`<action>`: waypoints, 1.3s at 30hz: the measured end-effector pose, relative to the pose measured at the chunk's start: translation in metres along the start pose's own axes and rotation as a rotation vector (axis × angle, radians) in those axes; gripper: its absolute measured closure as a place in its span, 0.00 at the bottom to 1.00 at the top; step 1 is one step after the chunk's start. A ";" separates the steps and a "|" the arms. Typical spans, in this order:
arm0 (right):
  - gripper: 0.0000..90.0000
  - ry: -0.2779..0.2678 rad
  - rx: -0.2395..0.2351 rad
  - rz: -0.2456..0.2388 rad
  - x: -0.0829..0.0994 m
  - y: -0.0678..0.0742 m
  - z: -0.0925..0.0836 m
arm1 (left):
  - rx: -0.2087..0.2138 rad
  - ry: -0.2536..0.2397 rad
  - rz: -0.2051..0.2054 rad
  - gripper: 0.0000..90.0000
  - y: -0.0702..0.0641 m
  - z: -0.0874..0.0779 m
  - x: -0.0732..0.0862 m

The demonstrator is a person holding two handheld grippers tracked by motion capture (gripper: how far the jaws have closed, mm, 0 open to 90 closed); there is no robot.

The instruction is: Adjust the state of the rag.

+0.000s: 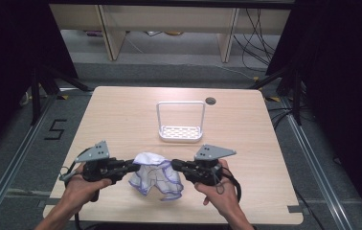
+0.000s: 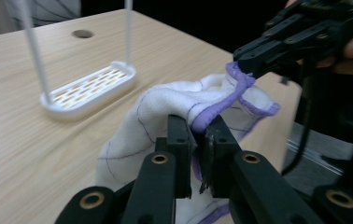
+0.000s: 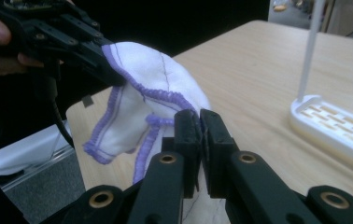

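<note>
The white cloth point(image 1: 155, 178) with a purple hem is held up a little above the table point(image 1: 121, 120), on the person's side of the white rack point(image 1: 180, 125), well apart from it. The left tongs point(image 1: 136, 166) are closed on the hem at one side of the cloth, and the right tongs point(image 1: 173, 165) are closed on the hem at the other side, so both have a firm pinch. Between them the cloth hangs crumpled, not yet spread flat. I judge that the grasping step is done. What is left, it seems, is to stretch the cloth open and bring it to the rack, which stands empty.
</note>
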State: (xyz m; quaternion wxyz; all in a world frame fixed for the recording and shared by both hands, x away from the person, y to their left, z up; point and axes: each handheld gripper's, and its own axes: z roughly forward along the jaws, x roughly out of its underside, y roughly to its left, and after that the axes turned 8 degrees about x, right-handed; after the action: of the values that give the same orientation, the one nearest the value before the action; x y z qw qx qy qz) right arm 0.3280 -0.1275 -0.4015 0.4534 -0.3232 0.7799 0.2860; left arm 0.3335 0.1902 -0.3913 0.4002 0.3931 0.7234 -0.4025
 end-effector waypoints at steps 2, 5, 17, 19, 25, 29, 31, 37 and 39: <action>0.96 -0.003 0.039 0.007 -0.003 -0.006 -0.011 | 0.009 0.039 0.005 0.91 0.009 0.012 -0.009; 0.96 0.021 0.114 -0.021 -0.002 -0.022 -0.009 | -0.018 0.100 -0.004 0.90 0.034 0.042 -0.005; 0.96 0.300 0.320 -0.043 0.027 -0.080 0.056 | -0.143 0.209 -0.074 0.80 0.103 0.105 0.034; 0.95 0.310 0.327 -0.057 0.028 -0.083 0.060 | -0.139 0.222 -0.074 0.78 0.102 0.103 0.039; 0.70 0.332 0.371 -0.026 0.029 -0.088 0.056 | -0.131 0.208 -0.118 0.57 0.086 0.076 0.046; 0.59 0.277 0.386 -0.012 0.026 -0.079 0.029 | -0.119 0.170 -0.158 0.43 0.069 0.055 0.052; 0.57 0.260 0.376 -0.010 0.029 -0.069 0.011 | -0.111 0.156 -0.187 0.40 0.062 0.048 0.058; 0.52 0.287 0.320 0.012 0.059 -0.040 -0.022 | -0.121 0.189 -0.222 0.32 0.043 0.049 0.080; 0.50 0.323 0.300 0.036 0.075 -0.028 -0.027 | -0.132 0.216 -0.201 0.34 0.037 0.053 0.086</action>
State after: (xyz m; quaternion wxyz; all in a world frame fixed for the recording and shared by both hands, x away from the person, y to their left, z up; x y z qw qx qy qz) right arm 0.3069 -0.1838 -0.4614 0.3602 -0.2796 0.8820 0.1193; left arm 0.3487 0.1772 -0.4971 0.3028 0.3325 0.8227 -0.3477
